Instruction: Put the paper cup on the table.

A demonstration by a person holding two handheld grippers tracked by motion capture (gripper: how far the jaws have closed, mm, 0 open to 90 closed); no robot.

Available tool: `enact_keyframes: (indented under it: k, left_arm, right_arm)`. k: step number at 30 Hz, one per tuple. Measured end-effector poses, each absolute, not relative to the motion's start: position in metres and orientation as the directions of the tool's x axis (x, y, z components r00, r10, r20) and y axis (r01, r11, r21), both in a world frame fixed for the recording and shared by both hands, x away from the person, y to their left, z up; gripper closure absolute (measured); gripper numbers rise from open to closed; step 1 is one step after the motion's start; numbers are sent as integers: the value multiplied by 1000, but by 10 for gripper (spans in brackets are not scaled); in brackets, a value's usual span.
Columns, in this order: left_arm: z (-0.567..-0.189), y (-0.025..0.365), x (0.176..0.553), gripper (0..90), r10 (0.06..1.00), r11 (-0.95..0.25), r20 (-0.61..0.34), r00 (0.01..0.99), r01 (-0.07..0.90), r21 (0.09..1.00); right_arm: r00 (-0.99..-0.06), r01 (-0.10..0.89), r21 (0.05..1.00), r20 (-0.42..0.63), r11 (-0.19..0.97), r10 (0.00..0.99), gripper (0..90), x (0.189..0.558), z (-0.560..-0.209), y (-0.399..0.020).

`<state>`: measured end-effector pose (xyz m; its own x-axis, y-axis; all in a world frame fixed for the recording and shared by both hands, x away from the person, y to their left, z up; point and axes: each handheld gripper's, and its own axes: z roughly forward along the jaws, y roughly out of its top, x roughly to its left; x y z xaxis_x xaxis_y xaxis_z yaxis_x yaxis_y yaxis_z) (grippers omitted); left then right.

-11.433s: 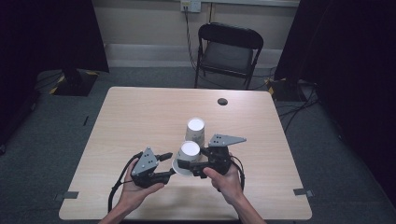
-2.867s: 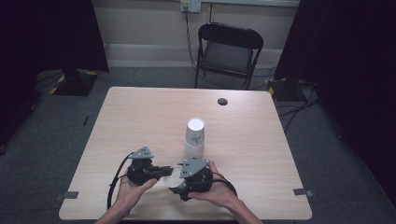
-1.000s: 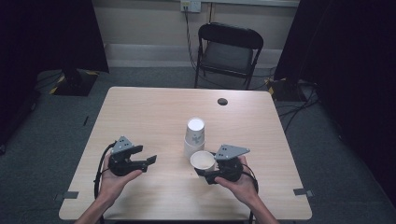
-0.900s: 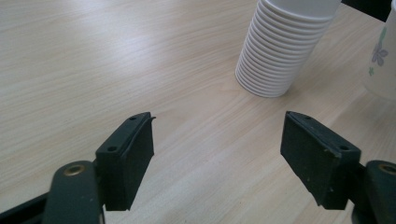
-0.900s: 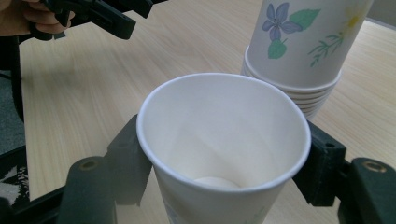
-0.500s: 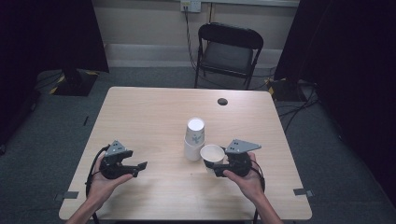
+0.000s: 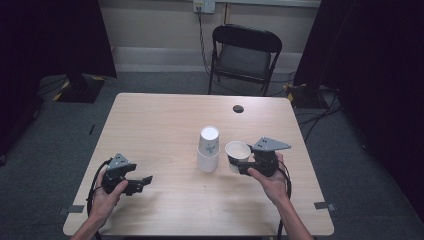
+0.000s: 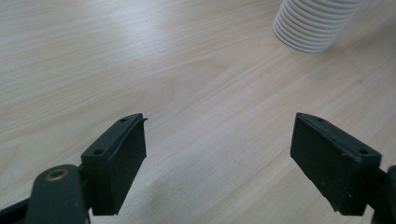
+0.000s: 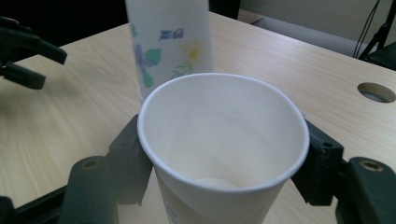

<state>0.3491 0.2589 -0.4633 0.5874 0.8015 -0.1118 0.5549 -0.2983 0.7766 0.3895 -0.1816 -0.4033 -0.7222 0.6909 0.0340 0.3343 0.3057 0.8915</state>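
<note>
Black folding chair at 12 o'clock beyond the wooden surface; grey carpet floor; dark curtains flank both sides.

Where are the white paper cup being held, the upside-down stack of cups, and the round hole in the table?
White paper cup (image 9: 224,140), right gripper view, inner wall.
Upside-down stack of flowered paper cups (image 7: 208,148), high view, side wall.
Round dark hole in the wooden table (image 7: 238,108), high view, centre.

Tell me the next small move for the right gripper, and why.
Probably carry the cup clear of the stack and set it upright on bare table. The right gripper holds the cup mouth up beside the stack, and the left gripper is open, holding nothing.
</note>
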Motion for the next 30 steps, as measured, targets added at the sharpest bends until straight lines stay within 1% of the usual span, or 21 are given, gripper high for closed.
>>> enact_keyframes:
  k: [5, 12, 15, 16, 19, 23, 30]
  left_arm:
    - [-476, 262, 352, 167, 834, -321, -67, 547, 582, 747]
    - [-485, 265, 356, 166, 835, -353, -40, 549, 590, 726]
    - [-487, 260, 356, 166, 826, -372, -38, 563, 594, 714]
    - [-489, 259, 356, 166, 825, -370, -41, 563, 593, 715]
    - [-493, 256, 357, 166, 827, -385, -14, 562, 585, 714]
    - [-497, 255, 359, 160, 846, -367, -7, 533, 592, 717]
    - [-501, 255, 360, 128, 845, -360, -2, 534, 572, 737]
  right_arm:
    - [-690, 343, 892, 26, 295, 723, 325, 406, -407, -186]
    - [-655, 351, 892, 17, 285, 755, 322, 420, -409, -191]
    - [-642, 364, 898, 51, 246, 765, 321, 425, -409, -198]
    - [-635, 372, 900, 66, 229, 770, 320, 427, -410, -200]
    - [-612, 379, 894, 48, 240, 789, 318, 432, -414, -204]
    - [-578, 392, 895, 59, 214, 814, 316, 447, -421, -212]
    - [-545, 421, 875, 36, 237, 837, 310, 461, -429, -215]
